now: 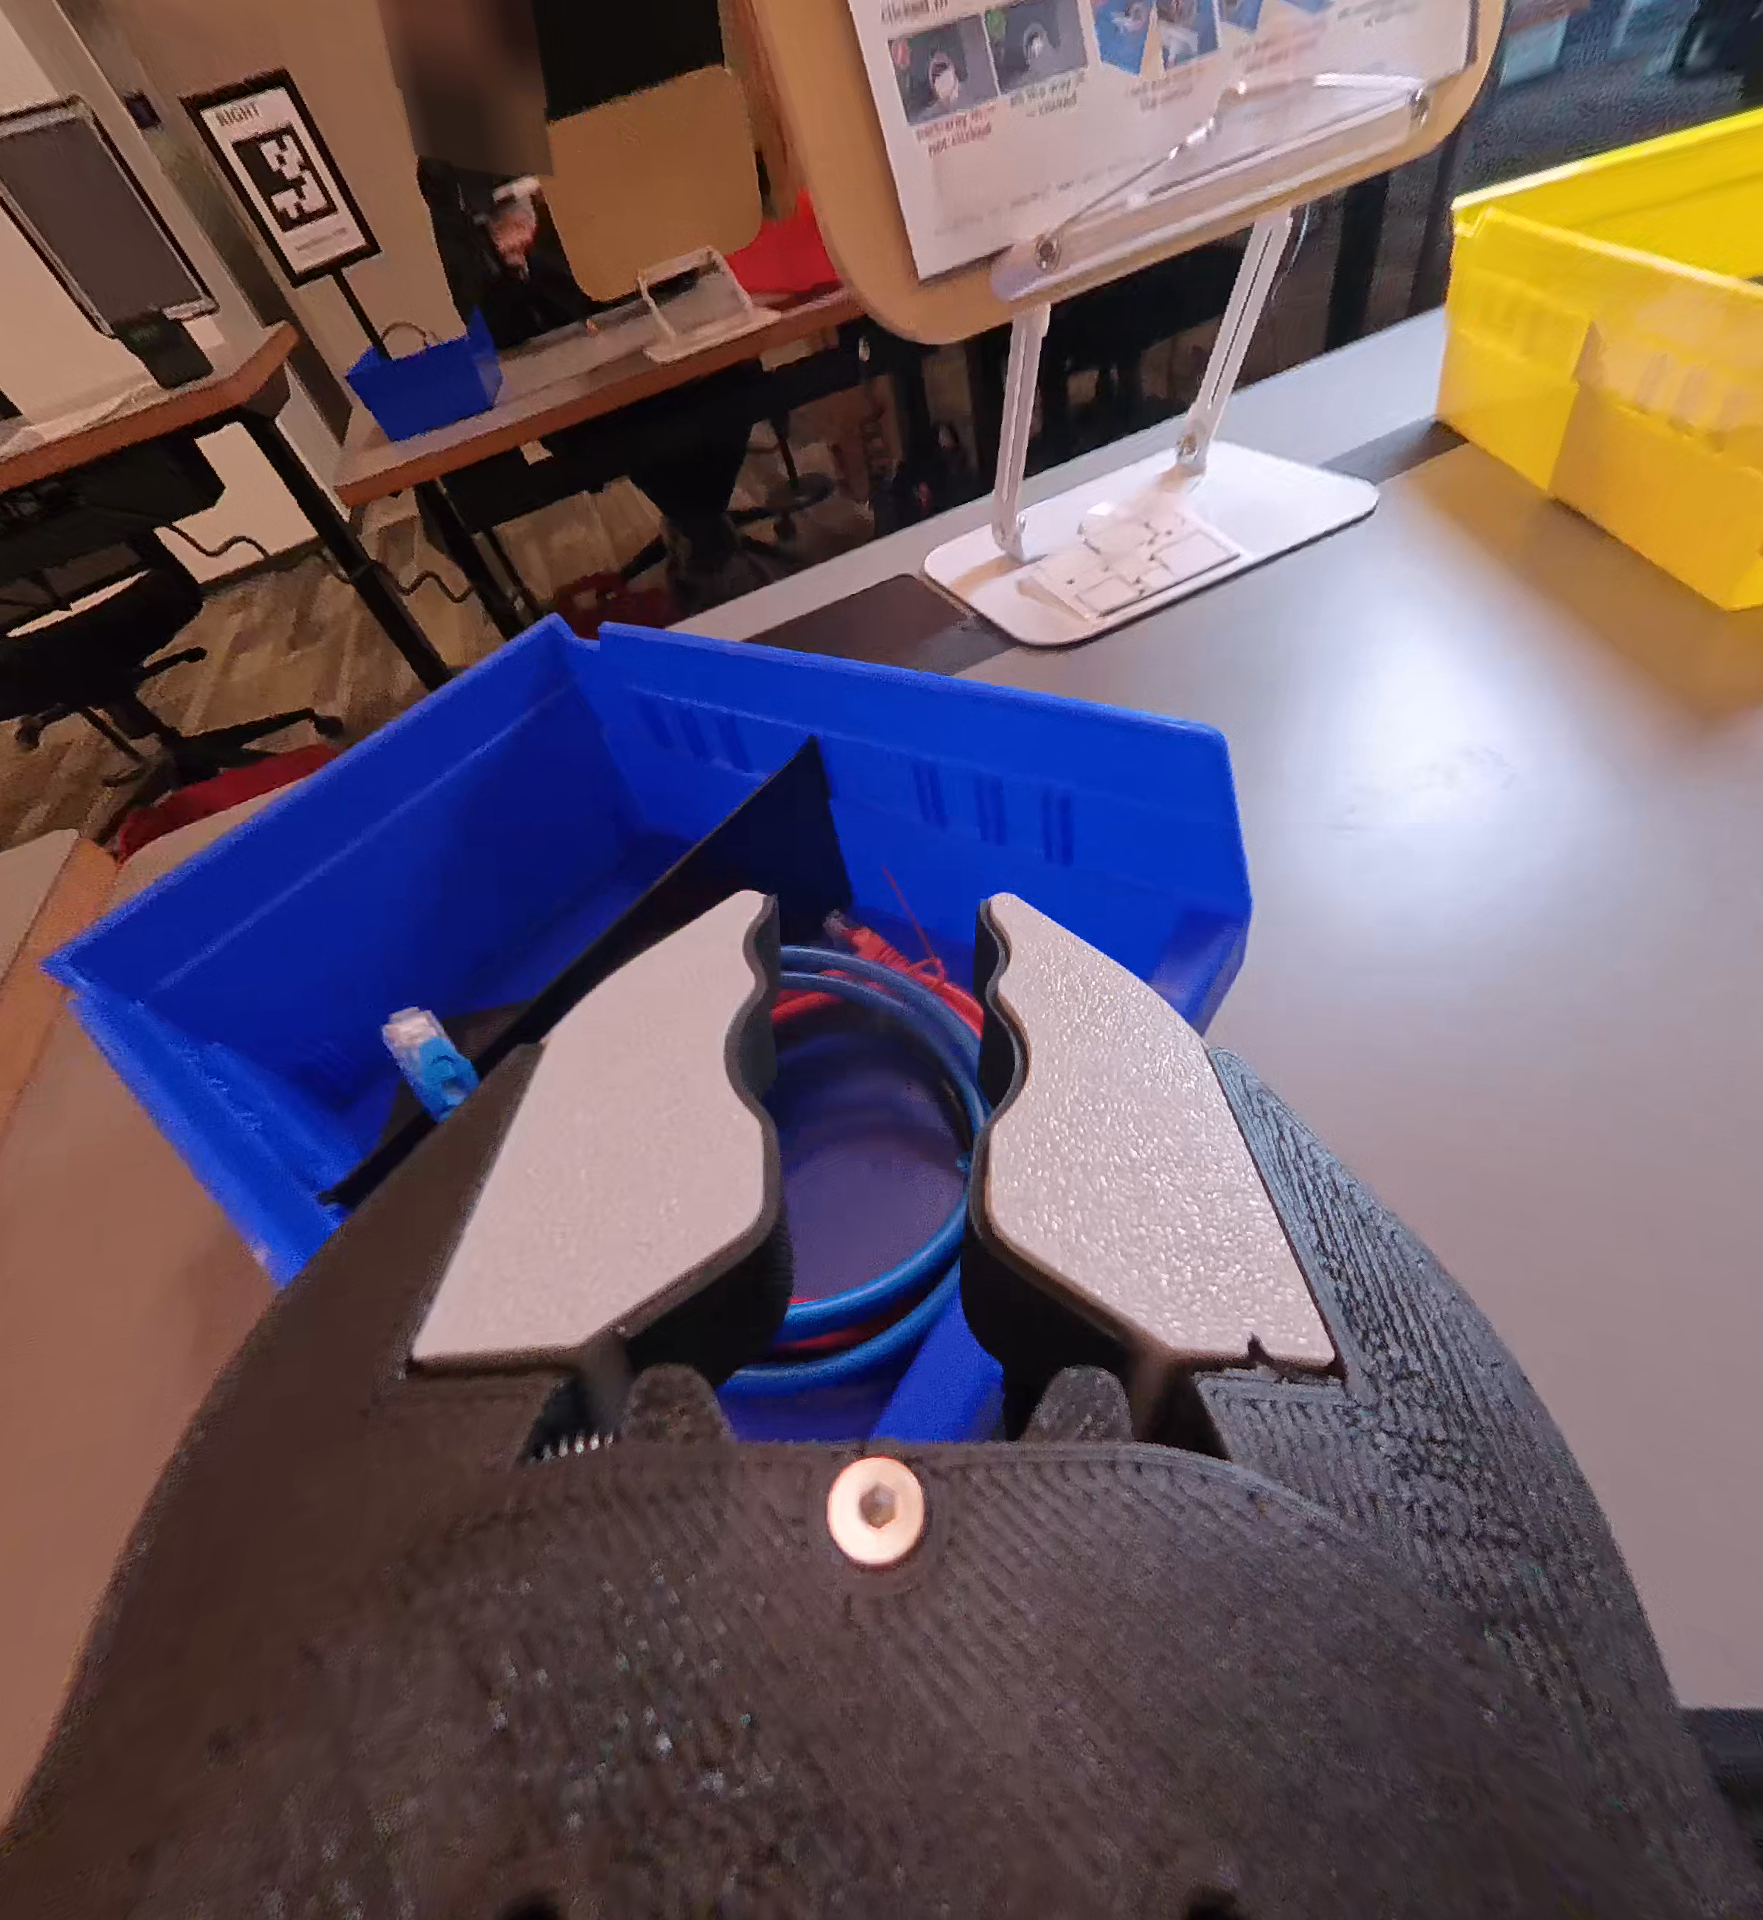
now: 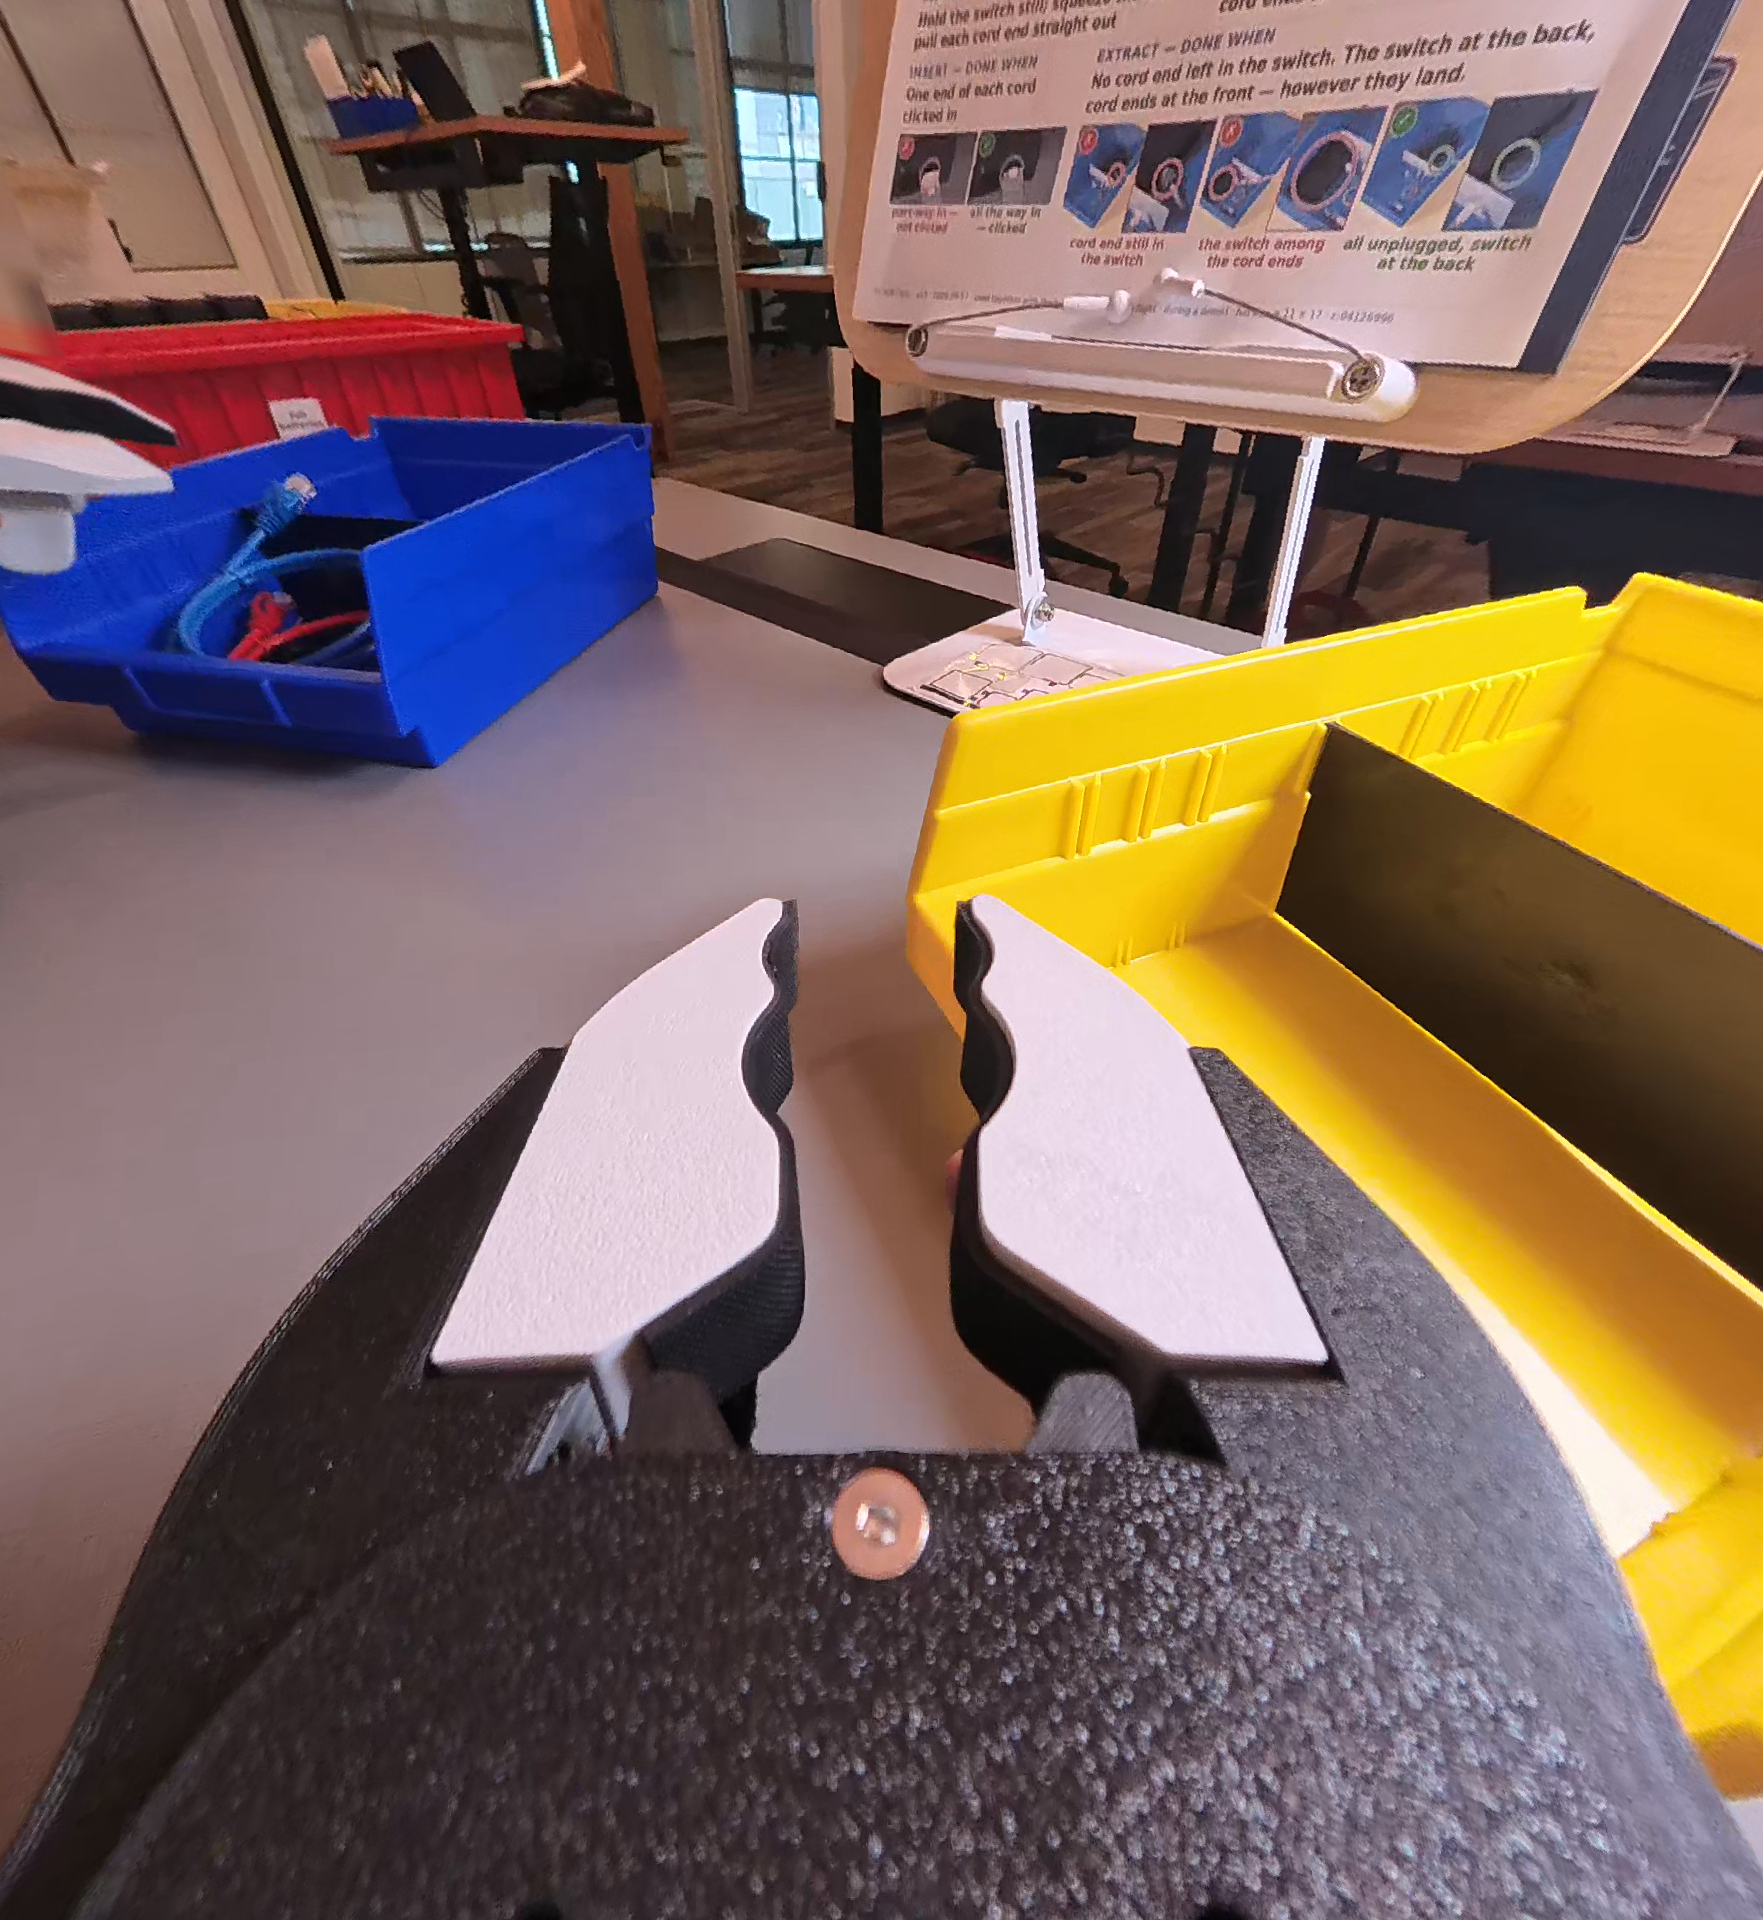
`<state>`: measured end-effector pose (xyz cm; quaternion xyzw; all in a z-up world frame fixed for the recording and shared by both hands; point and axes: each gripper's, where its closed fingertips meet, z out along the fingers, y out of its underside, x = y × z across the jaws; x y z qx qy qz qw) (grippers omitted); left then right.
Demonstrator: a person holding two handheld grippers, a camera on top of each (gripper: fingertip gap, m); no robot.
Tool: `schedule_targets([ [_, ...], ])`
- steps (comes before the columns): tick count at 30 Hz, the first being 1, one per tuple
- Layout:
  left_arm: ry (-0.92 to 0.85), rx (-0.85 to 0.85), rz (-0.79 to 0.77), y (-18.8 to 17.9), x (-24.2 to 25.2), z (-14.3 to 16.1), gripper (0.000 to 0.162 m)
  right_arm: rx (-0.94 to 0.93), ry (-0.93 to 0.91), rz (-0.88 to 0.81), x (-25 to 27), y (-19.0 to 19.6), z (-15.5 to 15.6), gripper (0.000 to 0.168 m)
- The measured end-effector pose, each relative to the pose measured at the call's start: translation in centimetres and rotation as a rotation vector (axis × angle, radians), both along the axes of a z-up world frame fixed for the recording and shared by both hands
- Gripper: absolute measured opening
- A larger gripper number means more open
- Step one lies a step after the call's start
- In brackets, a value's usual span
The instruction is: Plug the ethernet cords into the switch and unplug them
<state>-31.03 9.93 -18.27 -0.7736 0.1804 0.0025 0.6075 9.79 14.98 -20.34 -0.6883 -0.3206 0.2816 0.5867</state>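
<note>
A blue bin point(image 1: 503, 883) with a black divider point(image 1: 669, 894) holds a coiled blue ethernet cord point(image 1: 887, 1309) and a red ethernet cord point(image 1: 898, 961). One blue plug point(image 1: 425, 1060) sticks up left of the divider. My left gripper point(image 1: 877, 914) is open and empty, hovering just above the coils. In the right wrist view the blue bin point(image 2: 503, 613) stands at the far left with the cords point(image 2: 264, 613) and the left gripper point(image 2: 46, 457) over it. My right gripper point(image 2: 877, 914) is open and empty above the grey table, beside a yellow bin point(image 2: 1116, 810). No switch shows.
The yellow bin has a black divider point(image 2: 1542, 987) and also shows in the left wrist view point(image 1: 1625, 416). A white stand with an instruction board point(image 2: 1168, 353) is at the table's back edge. A red bin point(image 2: 316, 374) sits behind the blue bin. Desks and chairs stand beyond. The grippers' ends are close to 40 cm from one another. It is some 12 cm from my left tips to the blue plug point(image 1: 425, 1060). It turns up in the right wrist view point(image 2: 292, 498) as well.
</note>
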Motion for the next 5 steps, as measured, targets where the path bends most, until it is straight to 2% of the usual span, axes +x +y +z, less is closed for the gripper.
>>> schedule_targets([
  [5,0.068,-0.151,-0.007,1.2,-1.3,0.6,0.043,0.007,-0.004,0.009,0.0,-0.2,0.1,0.029],
])
